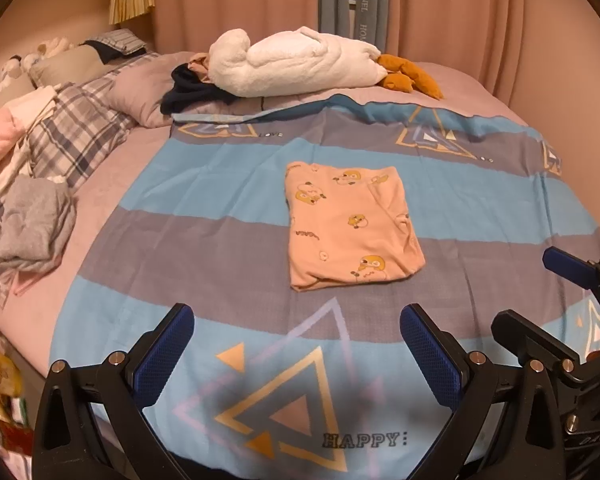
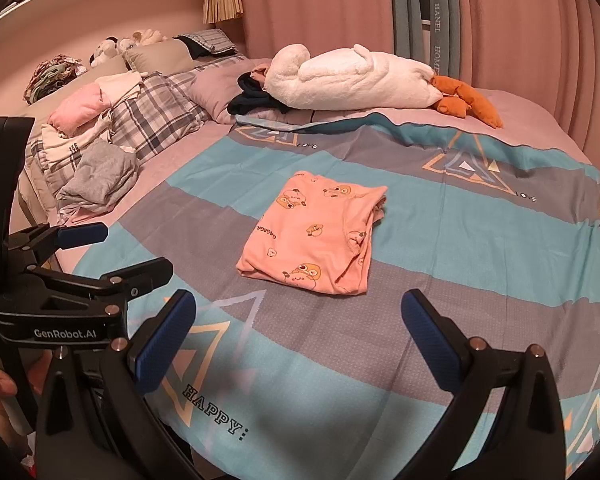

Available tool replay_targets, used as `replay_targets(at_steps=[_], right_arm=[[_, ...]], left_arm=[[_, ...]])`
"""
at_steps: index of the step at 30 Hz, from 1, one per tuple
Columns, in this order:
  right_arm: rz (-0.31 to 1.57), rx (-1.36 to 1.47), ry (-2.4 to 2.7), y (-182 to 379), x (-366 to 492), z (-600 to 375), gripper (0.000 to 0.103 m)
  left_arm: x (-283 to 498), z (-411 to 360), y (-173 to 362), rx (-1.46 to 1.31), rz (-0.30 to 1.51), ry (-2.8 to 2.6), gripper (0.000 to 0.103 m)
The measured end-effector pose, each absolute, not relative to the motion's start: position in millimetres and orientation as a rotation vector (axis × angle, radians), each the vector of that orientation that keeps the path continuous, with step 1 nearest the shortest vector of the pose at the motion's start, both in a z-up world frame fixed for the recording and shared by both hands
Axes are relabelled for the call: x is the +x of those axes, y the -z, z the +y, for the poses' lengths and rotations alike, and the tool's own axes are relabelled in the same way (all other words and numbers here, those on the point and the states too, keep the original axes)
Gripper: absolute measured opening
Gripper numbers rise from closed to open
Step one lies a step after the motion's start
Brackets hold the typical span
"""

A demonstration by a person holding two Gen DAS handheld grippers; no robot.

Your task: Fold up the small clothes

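**Both grippers wide, garment waiting ahead**

We start at the left gripper [image 1: 296, 360]: jaws spread wide, nothing between the blue pads [image 1: 162, 356], hovering over the sheet [image 1: 220, 248] at the near edge of the bed. Beside it on our right, the right gripper [image 2: 299, 354] is spread just as wide and just as empty. 2 tools, 0 cloth in hand.

Out in front lies the garment [image 1: 350, 226], a small peach piece printed with cartoon animals, sitting flat on the sheet in a rough rectangle. It looks partly folded, with a layered flap running down its right side and loose edges bunched at the near corners. It sits straight ahead of both grippers, apart from them, touching neither, with bare sheet in between.

How will it handle? We judge it light, thin and floppy, likely a soft knit that sags the instant it lifts, and it may drag the layers beneath out of line. Not fragile, not slippery. The best hold looks like the 2 near corners, 1 per gripper, pinching every layer at the edge so the stack moves together. The risk we see is catching the sheet along with the cloth.
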State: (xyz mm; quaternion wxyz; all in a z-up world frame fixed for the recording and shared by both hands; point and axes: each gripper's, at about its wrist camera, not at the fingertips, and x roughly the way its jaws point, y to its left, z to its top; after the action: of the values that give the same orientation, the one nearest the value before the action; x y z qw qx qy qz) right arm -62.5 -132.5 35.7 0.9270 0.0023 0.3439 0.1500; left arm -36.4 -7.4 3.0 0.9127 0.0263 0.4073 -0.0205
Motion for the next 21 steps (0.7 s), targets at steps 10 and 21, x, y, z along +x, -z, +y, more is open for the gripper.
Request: replay_targets(at_steps=[10,21], right_arm=[[0.714,0.005,-0.31,-33.1,-60.4,-131.9,0.103],[0.716,0.006,-0.31,-34.2,-60.3,-131.4,0.103]], left_arm=[[-35.0,-7.1,-1.9,0.064,0.844,0.042,0.102],[-35.2,-6.2,-0.9,0.064,0.845,0.044,0.102]])
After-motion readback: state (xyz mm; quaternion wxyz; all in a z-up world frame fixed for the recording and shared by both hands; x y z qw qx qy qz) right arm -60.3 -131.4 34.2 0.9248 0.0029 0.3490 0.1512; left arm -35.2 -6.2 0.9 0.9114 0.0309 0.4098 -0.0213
